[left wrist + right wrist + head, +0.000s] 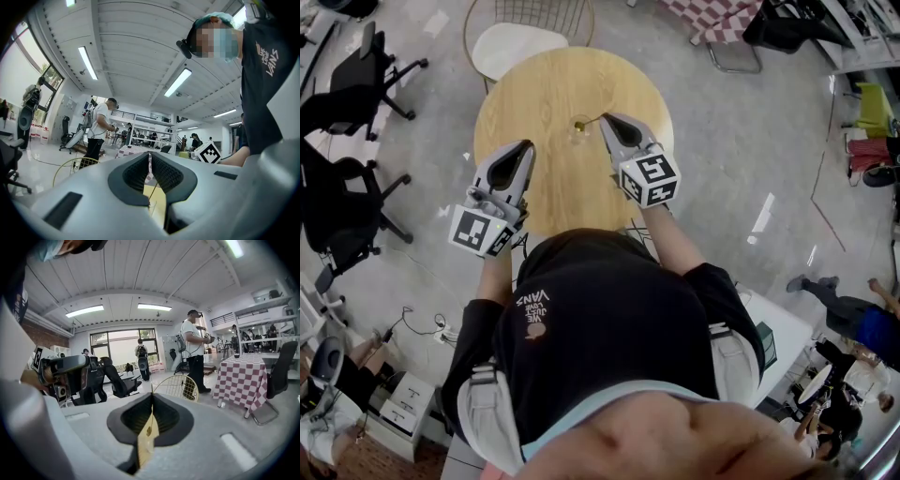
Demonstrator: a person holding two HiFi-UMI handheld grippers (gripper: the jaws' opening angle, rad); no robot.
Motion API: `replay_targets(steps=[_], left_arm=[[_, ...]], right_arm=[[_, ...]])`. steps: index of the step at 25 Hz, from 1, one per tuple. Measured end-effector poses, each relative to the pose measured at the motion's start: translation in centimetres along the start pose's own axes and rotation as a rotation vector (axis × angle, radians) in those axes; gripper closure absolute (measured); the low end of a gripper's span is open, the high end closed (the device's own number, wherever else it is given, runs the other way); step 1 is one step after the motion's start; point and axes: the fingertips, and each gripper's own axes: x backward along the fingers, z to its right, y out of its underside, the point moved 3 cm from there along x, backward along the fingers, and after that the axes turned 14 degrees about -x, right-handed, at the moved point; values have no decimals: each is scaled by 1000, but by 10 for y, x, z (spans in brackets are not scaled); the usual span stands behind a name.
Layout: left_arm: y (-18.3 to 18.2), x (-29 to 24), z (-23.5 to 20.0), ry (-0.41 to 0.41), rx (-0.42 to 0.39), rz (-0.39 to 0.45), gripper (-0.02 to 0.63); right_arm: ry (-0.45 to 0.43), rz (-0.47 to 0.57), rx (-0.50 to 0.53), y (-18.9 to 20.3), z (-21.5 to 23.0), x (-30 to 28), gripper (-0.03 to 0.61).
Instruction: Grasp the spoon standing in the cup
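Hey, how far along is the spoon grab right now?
Done: the right gripper is at the cup. In hand: its jaws look shut on the handle of the spoon, whose bowl sits in the cup. Left: only confirming the hold; the left gripper is shut, empty, off to the side.

Your round table [546, 103] gives free passage across the upper middle, save the cup [578, 130] with its spoon [592, 120] near the far edge. A chair [520, 45] crowds the top; open floor [722, 131] lies right.
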Motion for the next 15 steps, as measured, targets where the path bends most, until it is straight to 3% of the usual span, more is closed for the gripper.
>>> replay_targets(steps=[15], left_arm=[[-1, -6, 7, 50, 9, 8, 598]], right_arm=[[12, 68, -21, -18, -9, 25, 577]])
